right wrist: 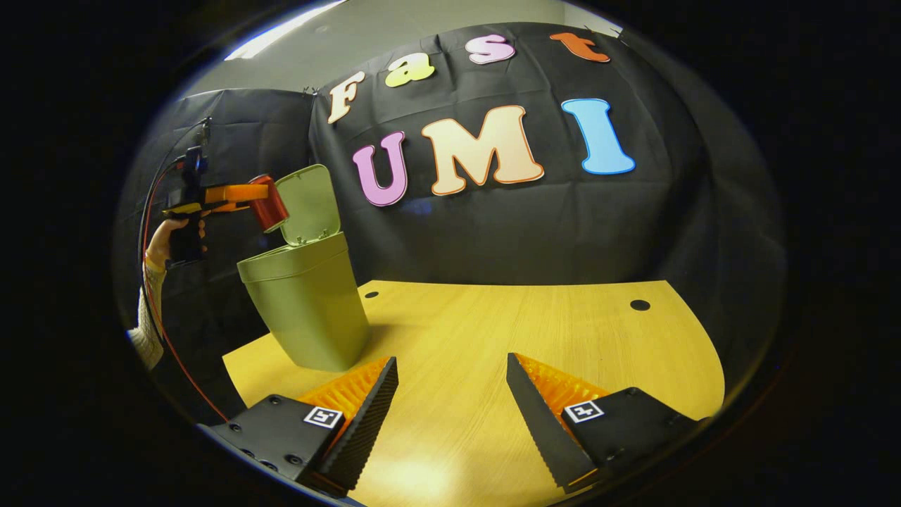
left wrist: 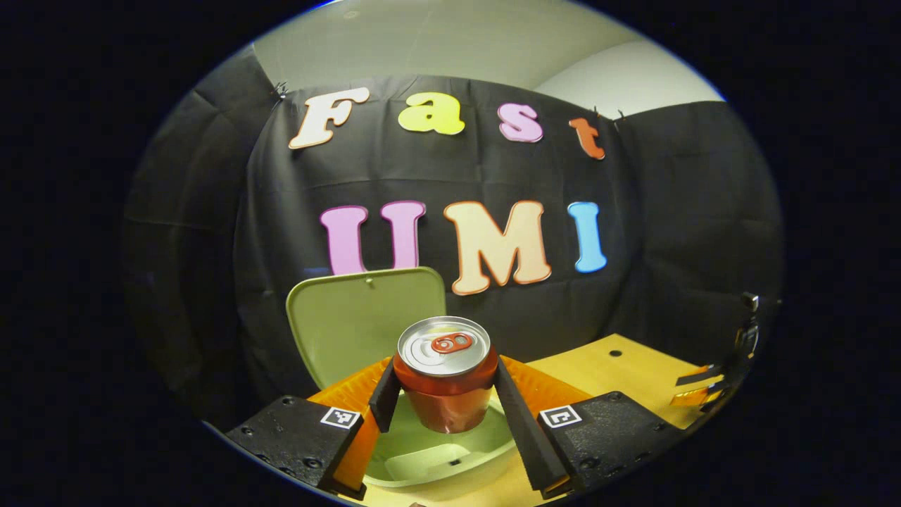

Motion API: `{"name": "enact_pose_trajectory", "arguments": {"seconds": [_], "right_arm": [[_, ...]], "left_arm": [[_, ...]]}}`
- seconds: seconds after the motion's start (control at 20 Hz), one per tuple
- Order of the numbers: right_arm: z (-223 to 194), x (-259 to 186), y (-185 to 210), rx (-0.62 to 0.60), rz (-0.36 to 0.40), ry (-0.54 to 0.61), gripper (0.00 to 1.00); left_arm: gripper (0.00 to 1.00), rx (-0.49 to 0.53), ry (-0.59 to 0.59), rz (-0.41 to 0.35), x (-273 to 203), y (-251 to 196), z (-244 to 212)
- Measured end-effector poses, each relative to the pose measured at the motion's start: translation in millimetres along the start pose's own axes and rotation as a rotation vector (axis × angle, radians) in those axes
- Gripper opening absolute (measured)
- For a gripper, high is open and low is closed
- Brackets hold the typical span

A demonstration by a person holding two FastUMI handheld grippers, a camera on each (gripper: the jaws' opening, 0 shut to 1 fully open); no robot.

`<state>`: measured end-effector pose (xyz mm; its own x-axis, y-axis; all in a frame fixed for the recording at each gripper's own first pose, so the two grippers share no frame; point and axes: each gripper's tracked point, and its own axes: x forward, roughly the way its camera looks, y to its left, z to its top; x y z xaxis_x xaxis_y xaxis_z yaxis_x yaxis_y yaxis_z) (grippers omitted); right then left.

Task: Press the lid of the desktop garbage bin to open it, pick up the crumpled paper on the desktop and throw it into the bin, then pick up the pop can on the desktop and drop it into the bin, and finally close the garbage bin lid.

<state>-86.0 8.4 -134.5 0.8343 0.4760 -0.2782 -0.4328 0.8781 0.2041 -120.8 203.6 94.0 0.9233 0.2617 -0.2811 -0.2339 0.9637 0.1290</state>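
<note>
Pop can (left wrist: 445, 373) is what we are seeing clamped between the two fingers of the left tongs (left wrist: 445, 394), one finger pressing on each side of it, its silver top with the pull tab facing up. In the left gripper view it is hanging in the air directly above the open mouth of the garbage bin (left wrist: 436, 458), not touching the bin. The bin's lid (left wrist: 366, 317) is standing raised behind the can. In the right gripper view we are seeing the same thing from the side: the left tongs (right wrist: 262, 204), held by a hand (right wrist: 165, 239), are carrying the can (right wrist: 269, 204) just above the bin (right wrist: 306, 310), close in front of the upright lid (right wrist: 310, 204). The bin is standing near the left edge of the wooden surface (right wrist: 528, 331). The right tongs (right wrist: 450, 394) are gaping wide with nothing between their fingers, hovering over a bare stretch of the surface, well apart from the bin.
</note>
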Motion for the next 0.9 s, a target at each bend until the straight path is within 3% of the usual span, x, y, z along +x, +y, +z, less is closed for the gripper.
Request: {"name": "enact_pose_trajectory", "arguments": {"seconds": [0.35, 0.5, 0.55, 0.6, 0.85, 0.9], "right_arm": [[-10, -6, -3, -0.022, -0.017, 0.024, 0.98], [-13, -4, 0, -0.024, -0.025, 0.026, 0.98], [-13, -3, 2, -0.019, -0.024, 0.027, 0.98], [-13, -1, 3, -0.014, -0.023, 0.028, 0.98], [-12, 3, 10, 0.000, -0.008, 0.029, 0.98], [-12, 3, 10, -0.001, -0.008, 0.030, 0.98]], "left_arm": [[0.79, -0.008, 0.055, 0.033, 4, 25, -22], [0.92, 0.042, 0.033, 0.053, 4, 28, -8], [0.87, 0.062, 0.024, 0.055, 4, 27, -1], [0.93, 0.076, 0.013, 0.061, 4, 29, 9], [0.93, 0.024, -0.060, 0.060, 8, 29, 67], [1.00, 0.021, -0.071, 0.066, 11, 32, 77]]}}
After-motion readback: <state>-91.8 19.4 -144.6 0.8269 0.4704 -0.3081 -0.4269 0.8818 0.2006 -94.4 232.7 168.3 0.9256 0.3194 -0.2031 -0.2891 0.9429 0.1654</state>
